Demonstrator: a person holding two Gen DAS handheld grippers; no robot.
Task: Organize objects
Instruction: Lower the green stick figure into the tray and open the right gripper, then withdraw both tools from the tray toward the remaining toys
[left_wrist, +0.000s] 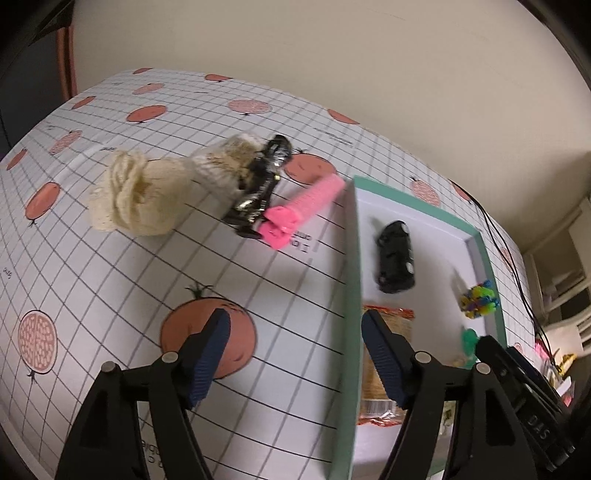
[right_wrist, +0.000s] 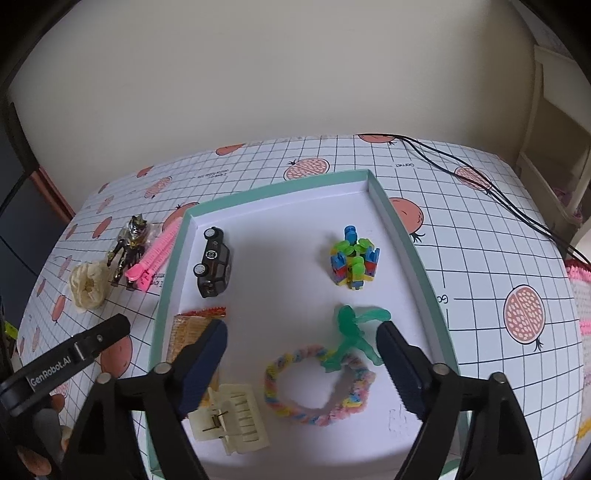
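Now — left gripper (left_wrist: 293, 350) jaws wide, empty | right gripper (right_wrist: 301, 360) jaws wide, empty — over tray (right_wrist: 417, 251)

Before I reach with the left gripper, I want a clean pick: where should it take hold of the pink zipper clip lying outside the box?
Grip the pink zipper clip across its long ribbed shaft, near the middle, coming from above with the jaws closing across the narrow width. The dark toy figure lies against its one side, so probably favour the end nearer the box.
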